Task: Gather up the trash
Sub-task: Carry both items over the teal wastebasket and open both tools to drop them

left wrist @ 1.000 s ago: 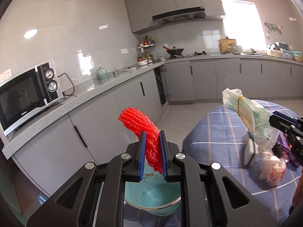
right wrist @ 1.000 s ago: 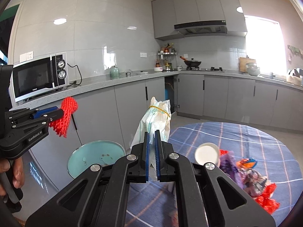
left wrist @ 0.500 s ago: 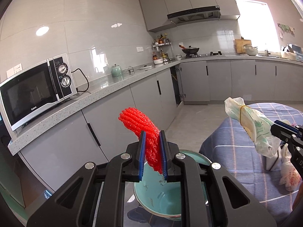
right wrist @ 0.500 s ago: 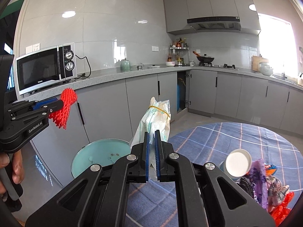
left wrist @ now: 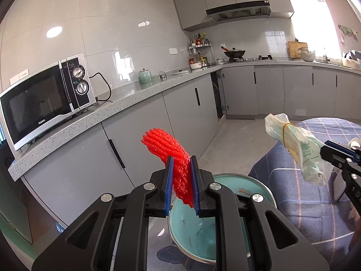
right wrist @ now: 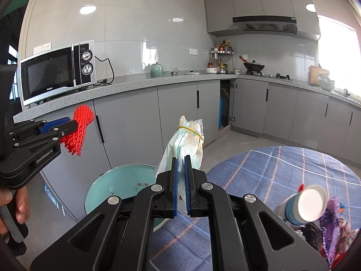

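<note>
My left gripper point(left wrist: 182, 185) is shut on a red foam net sleeve point(left wrist: 168, 149), held in the air above a round teal bin point(left wrist: 259, 188) that stands on the floor. The same red net point(right wrist: 79, 131) and left gripper point(right wrist: 73, 125) show at the left of the right wrist view. My right gripper point(right wrist: 181, 180) is shut on a crumpled white-green plastic bag point(right wrist: 186, 141) tied with a yellow rubber band, held above the teal bin's point(right wrist: 112, 185) right rim. That bag point(left wrist: 300, 149) appears at the right of the left wrist view, clamped by the right gripper point(left wrist: 325, 150).
A table with a blue plaid cloth point(right wrist: 259, 176) lies to the right, carrying a white-lidded cup point(right wrist: 304, 203) and purple and red wrappers point(right wrist: 331, 221). Grey cabinets point(left wrist: 135, 146) and a counter with a microwave point(left wrist: 42, 99) run along the left. A hand point(right wrist: 13, 205) grips the left tool.
Both grippers have shifted leftward with their loads, away from the table. The teal bin now sits more fully beneath them, and less of the table shows.
</note>
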A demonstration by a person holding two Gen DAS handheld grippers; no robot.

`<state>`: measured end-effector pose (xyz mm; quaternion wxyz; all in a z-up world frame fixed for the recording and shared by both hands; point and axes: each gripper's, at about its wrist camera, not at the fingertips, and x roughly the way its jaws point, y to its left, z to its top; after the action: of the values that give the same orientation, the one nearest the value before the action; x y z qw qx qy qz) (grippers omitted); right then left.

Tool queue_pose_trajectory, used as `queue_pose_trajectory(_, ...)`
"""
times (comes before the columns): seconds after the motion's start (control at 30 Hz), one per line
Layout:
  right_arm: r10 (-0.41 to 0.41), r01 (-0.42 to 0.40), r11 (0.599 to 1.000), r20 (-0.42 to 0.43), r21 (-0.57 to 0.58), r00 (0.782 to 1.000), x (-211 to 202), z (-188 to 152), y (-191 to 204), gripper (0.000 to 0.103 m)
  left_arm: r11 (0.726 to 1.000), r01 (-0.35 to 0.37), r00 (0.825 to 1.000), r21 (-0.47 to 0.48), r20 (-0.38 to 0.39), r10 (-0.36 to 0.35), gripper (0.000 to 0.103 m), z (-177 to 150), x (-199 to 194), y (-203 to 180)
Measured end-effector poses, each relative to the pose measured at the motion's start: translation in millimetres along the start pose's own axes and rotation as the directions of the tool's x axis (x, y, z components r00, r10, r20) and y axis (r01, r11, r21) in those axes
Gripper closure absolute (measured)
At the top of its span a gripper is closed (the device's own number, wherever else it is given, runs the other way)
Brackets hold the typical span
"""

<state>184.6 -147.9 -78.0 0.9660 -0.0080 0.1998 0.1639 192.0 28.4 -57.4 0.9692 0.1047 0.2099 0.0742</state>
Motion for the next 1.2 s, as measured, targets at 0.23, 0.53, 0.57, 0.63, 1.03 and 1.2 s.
queue_pose_trajectory(0.23, 0.018, -0.018, 1.000, -0.004, -0.019, 1.000, 12.1, 5.5, 10.2, 0.097, 1.000, -0.004, 1.000, -0.006, -0.009, 0.004, 0.086, -2.9, 8.6, 2.1)
queue_pose_trajectory(0.53, 0.051, -0.052, 0.998, -0.025, -0.043, 0.998, 26.6, 4.9, 22.9, 0.097, 1.000, 0.003, 1.000, -0.006, -0.024, -0.004, 0.085, -4.6, 15.8, 2.6)
queue_pose_trajectory(0.57, 0.057, -0.058, 0.997, -0.029, -0.049, 0.998, 28.0, 4.7, 25.0, 0.097, 1.000, 0.007, 1.000, -0.006, -0.028, -0.007, 0.084, -4.9, 17.0, 3.4)
queue_pose_trajectory(0.63, 0.068, -0.069, 0.996, -0.033, -0.057, 0.997, 29.6, 3.4, 27.1, 0.096, 1.000, 0.011, 0.999, -0.003, -0.035, -0.011, 0.081, -6.0, 18.6, 1.8)
queue_pose_trajectory(1.03, 0.058, -0.060, 0.997, -0.044, -0.057, 0.997, 31.6, -1.2, 26.1, 0.076, 1.000, -0.013, 0.999, 0.016, -0.044, 0.014, 0.031, -13.2, 24.6, 0.3)
queue_pose_trajectory(1.2, 0.047, -0.049, 0.998, -0.038, -0.044, 0.998, 25.6, -1.7, 23.2, 0.071, 1.000, -0.025, 0.999, 0.013, -0.041, 0.026, 0.019, -14.1, 23.0, 1.1)
